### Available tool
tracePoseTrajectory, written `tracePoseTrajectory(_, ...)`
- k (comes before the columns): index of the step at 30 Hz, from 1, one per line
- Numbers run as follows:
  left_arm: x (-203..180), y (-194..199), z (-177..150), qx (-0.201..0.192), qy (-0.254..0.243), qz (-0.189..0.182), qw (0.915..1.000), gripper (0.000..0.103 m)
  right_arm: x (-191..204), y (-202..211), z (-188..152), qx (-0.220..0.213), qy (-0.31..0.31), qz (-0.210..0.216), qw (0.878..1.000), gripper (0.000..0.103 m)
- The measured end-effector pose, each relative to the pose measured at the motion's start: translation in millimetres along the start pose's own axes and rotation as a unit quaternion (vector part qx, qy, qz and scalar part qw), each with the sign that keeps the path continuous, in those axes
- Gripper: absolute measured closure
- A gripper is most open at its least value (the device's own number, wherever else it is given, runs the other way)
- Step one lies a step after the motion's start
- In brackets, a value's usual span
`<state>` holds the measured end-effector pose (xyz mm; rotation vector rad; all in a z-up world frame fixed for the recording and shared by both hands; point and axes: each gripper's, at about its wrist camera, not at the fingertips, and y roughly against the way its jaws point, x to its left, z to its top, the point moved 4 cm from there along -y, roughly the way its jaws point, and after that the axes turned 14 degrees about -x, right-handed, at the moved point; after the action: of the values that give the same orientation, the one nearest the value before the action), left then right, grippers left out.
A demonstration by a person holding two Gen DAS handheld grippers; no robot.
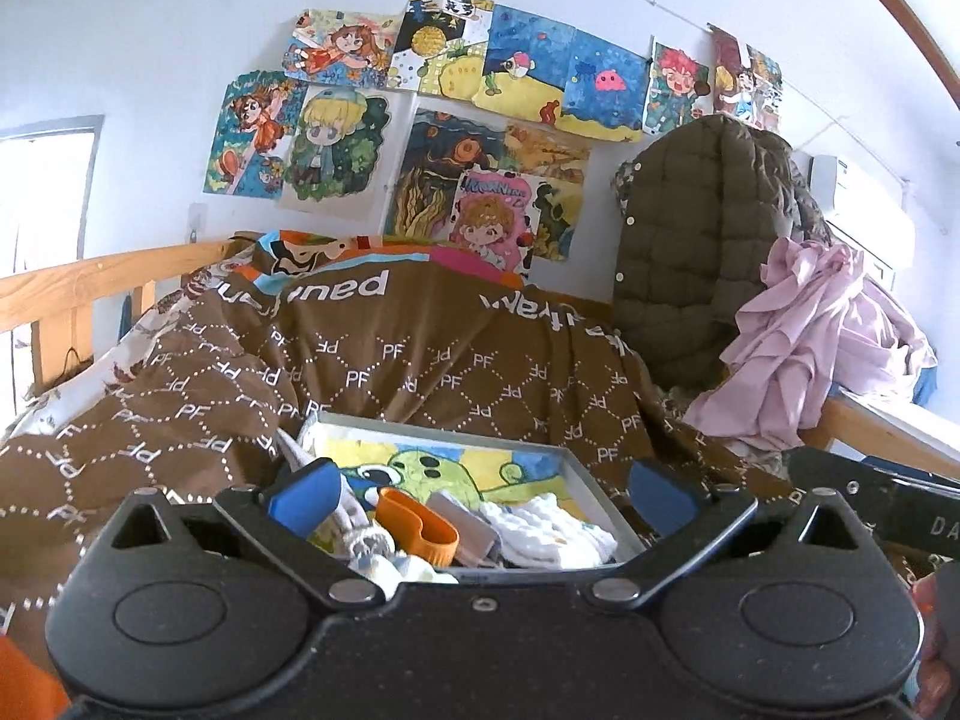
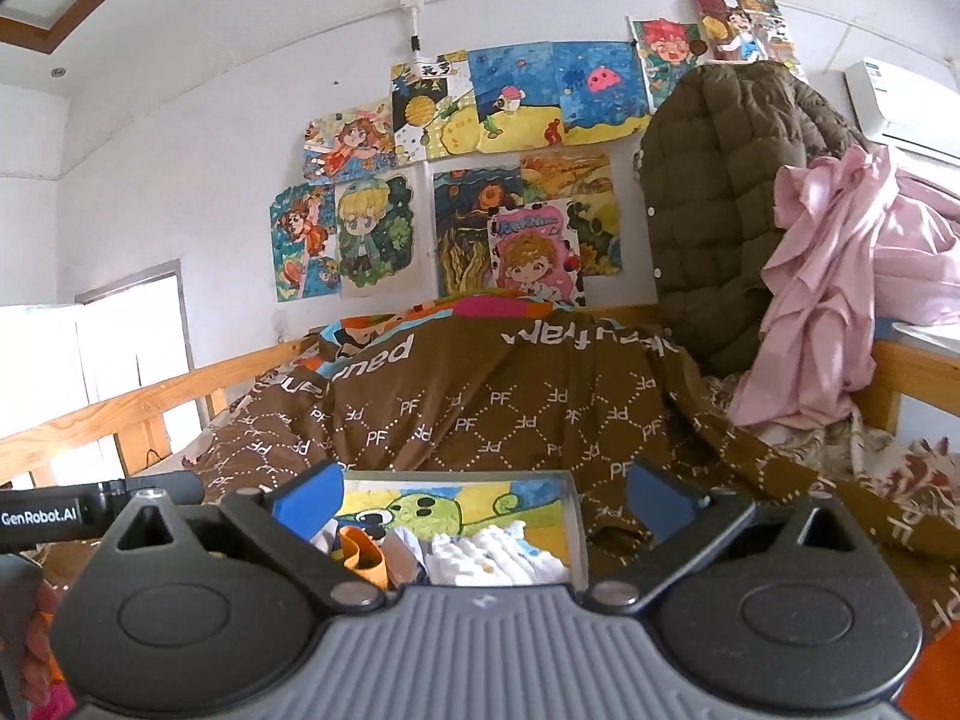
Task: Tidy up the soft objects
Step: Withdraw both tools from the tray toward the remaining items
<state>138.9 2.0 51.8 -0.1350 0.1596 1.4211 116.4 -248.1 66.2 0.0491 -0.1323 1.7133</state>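
- Jaws first: my left gripper [image 1: 480, 495] stands wide with nothing between its blue pads, and my right gripper [image 2: 483, 498] is spread just as wide and just as empty. Both hang side by side over the near edge of the box.
- Box [image 1: 591, 483]: a shallow grey tray with a cartoon picture on its floor, sitting on the bed right under my jaws.
- Soft things already in it, along the near edge: a white folded cloth [image 1: 549, 531] toward the near right corner, a small grey piece [image 1: 462, 519] just beside it, an orange item [image 1: 420, 525] next to that, and a pale bundle [image 1: 372, 546] at the near left corner. I cannot tell exactly what each one is.
- The far half of the box floor shows bare, so I judge there is room for more.
- Brown bedspread [image 1: 420, 360]: rumpled around and behind the box, covering the middle of the bed up to the wooden rail [image 1: 90, 276] at the left edge.
- Far right corner of the bed: an olive quilted jacket [image 1: 690, 252] heaped upright, and a pink garment [image 1: 798, 330] draped just beside it, touching it.
- My judgement: the small pieces look gathered, though loosely; the jacket and pink garment look untouched, and the bedspread is still unsmoothed, so the task seems partway at best.
- Beyond, drawings [image 1: 480, 90] cover the wall.
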Motion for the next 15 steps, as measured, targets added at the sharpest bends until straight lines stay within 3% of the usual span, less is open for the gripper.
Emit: tracePoseTrajectory(15,-10.7,43.6,-27.6,0.034,-0.003,-0.024,0.9991,0.001,-9.8,49.1,-16.5,0.054,0.008,-0.035,0.998,0.0)
